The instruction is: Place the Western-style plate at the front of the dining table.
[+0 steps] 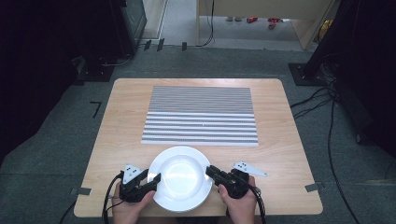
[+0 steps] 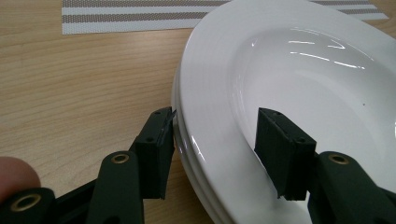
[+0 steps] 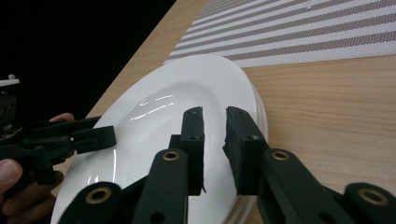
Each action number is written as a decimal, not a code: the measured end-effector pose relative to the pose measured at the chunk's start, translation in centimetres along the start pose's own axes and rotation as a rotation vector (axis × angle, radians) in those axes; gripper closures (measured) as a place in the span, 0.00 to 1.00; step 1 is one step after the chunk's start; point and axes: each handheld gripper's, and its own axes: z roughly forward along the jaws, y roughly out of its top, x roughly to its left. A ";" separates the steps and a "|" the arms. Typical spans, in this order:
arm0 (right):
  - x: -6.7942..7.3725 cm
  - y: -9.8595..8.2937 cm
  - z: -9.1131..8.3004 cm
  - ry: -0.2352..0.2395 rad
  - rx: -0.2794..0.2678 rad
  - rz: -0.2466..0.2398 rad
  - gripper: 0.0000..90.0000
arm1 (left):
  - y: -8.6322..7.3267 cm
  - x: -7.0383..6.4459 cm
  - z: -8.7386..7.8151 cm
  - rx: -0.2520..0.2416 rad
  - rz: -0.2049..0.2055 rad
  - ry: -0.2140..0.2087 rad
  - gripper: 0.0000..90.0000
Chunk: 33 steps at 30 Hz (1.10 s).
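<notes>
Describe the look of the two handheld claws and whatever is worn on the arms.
Both the left claw and the right claw are matte black linkages with brass-coloured rivets and blocky ribbed pads. Each carries a grey three-cornered plate and trails a black cable. The hands are bare; no sleeves in view.

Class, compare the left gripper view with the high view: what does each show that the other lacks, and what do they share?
The left gripper view alone reveals stacked rims under the top plate, so there is more than one plate, and the left gripper with its jaws open, astride that rim. The high view alone gives the whole table, the right gripper and the floor cables. Both show the plate, the striped placemat and wood tabletop.
</notes>
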 end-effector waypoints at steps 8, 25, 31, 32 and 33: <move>-1.2 -0.1 -0.1 -0.038 0.004 0.045 0.86 | -0.1 -0.1 0.1 0.005 0.005 0.006 0.53; -1.5 -0.1 -0.1 0.039 0.002 0.159 0.88 | -0.2 -0.1 0.3 0.010 -0.011 0.007 0.52; -1.2 0.0 -0.2 0.043 -0.011 0.150 0.88 | -0.2 -0.1 0.3 0.010 -0.016 0.007 0.52; -1.2 0.0 -0.1 0.044 -0.004 0.159 0.87 | -0.2 -0.1 0.3 0.011 -0.017 0.007 0.52; -1.2 0.0 0.0 0.044 -0.001 0.164 0.87 | -0.2 -0.1 0.3 0.010 -0.018 0.007 0.52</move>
